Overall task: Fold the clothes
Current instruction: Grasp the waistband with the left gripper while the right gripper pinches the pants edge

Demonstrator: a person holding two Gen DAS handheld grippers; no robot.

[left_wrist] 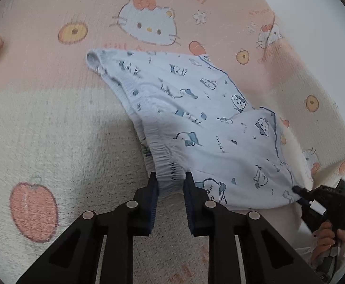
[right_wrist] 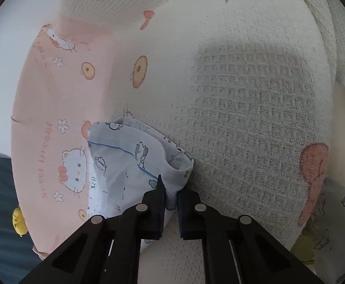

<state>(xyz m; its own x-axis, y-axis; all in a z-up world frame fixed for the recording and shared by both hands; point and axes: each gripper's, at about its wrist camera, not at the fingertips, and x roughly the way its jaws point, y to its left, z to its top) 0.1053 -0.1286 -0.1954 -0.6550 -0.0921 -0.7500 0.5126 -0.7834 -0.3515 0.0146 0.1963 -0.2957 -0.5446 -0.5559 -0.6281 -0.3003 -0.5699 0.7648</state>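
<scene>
Shorts (left_wrist: 196, 118) stretch diagonally from upper left toward lower right; left gripper (left_wrist: 171, 184) pinches the waistband, right gripper (right_wrist: 171, 196) clamps the hem.

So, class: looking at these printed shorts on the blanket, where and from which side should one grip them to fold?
Grip the shorts at the gathered waistband, coming from its open edge: its bunched thickness gives purchase. Left gripper is clamped there.
</scene>
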